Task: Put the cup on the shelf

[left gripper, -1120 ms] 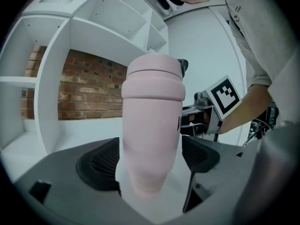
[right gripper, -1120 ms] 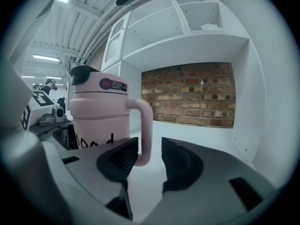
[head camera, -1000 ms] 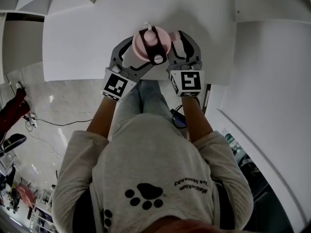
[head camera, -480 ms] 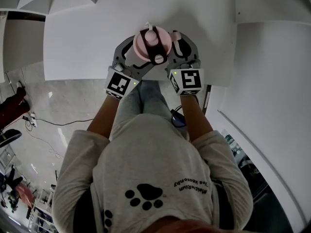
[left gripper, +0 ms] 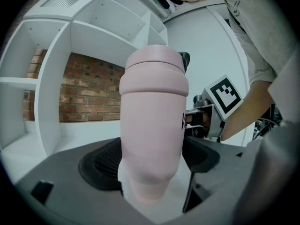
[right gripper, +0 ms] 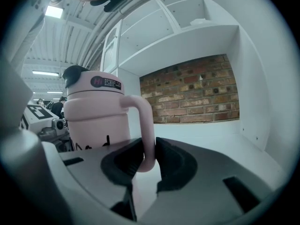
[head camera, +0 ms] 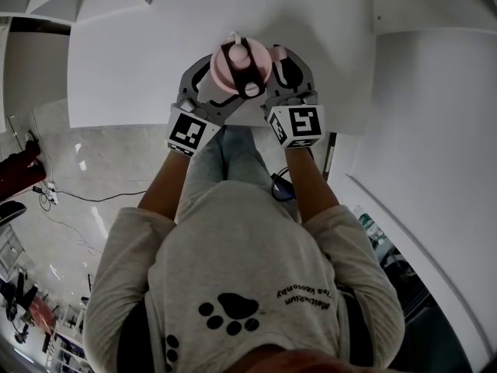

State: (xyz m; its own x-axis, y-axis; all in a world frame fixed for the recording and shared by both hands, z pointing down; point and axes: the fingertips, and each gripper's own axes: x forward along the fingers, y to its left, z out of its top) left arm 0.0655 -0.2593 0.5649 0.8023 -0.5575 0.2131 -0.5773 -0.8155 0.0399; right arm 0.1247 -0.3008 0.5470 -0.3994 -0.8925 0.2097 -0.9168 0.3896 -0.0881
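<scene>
At twelve o'clock in the head view, just beyond the person's forearms, the tall pink lidded cup point(head camera: 242, 67) stood upright at the near edge of the broad white shelf board point(head camera: 132, 61), caught between both tools. The left gripper point(left gripper: 151, 159) came in from about seven o'clock and had its dark ribbed pads pressed against either side of the cup's narrower lower body. The right gripper point(right gripper: 149, 162) came in from about five o'clock. Its jaws had just been closing, and they stood pinched narrowly on the cup's curved pink handle point(right gripper: 148, 130), which ran down between the pads. Both grips looked secure, so the picking-up part of the job seemed finished. Beyond the cup, towards one o'clock in the right gripper view, the open compartment with its red brick back wall point(right gripper: 197, 93) lay bare and ready. The cup was at the mouth of that compartment, not deep inside it. Whether its base already rested on the board or hung just above it could not be told, since the jaws hid the bottom edge in both gripper views. By my reading, the task was well past halfway. What remained was probably a short push inward, a settling of the base flat on the board, then the release of both grips and a clean withdrawal without tipping the cup by its handle.
</scene>
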